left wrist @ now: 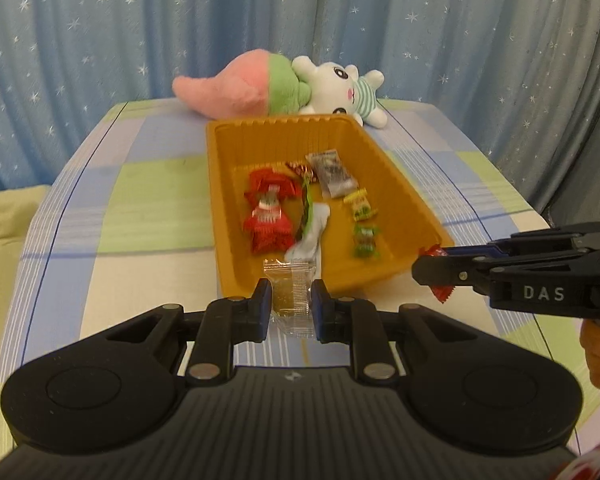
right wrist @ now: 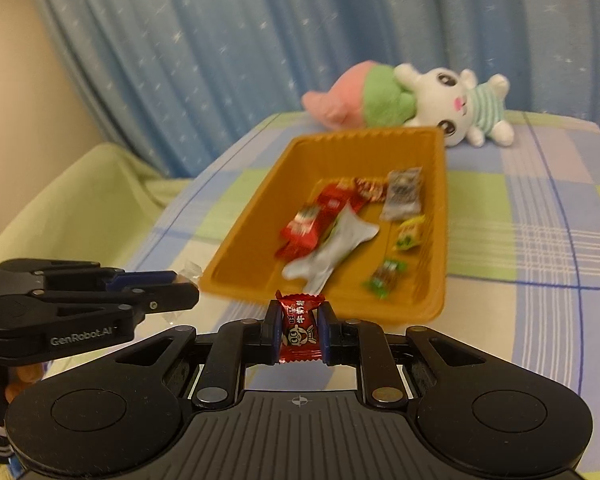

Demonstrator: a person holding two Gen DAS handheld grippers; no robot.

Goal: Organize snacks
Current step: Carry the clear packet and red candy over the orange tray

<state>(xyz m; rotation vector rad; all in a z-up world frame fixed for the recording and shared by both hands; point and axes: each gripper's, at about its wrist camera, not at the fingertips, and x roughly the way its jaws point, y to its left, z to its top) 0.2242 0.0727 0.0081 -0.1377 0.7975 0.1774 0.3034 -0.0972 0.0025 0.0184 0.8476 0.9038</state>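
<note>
1. The left gripper (left wrist: 291, 306) is clenched on a clear wrapped snack (left wrist: 290, 292), held just before the near edge of the orange tray (left wrist: 220, 184), probably so it can drop inside.
2. The right gripper (right wrist: 300, 332) grips a red candy (right wrist: 300, 326) by its sides, near the tray's near right corner.
3. Other snacks already lie in the tray; a plush toy (left wrist: 280, 86) lies beyond it.

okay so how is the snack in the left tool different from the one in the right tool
The clear packet in the left tool is see-through with a yellowish piece inside; the red candy in the right tool is opaque, printed with a cartoon face. The clear packet looks flat and plain; the red candy has crimped zigzag ends. Both are clamped between shut pads, near the front of the orange tray.
</note>
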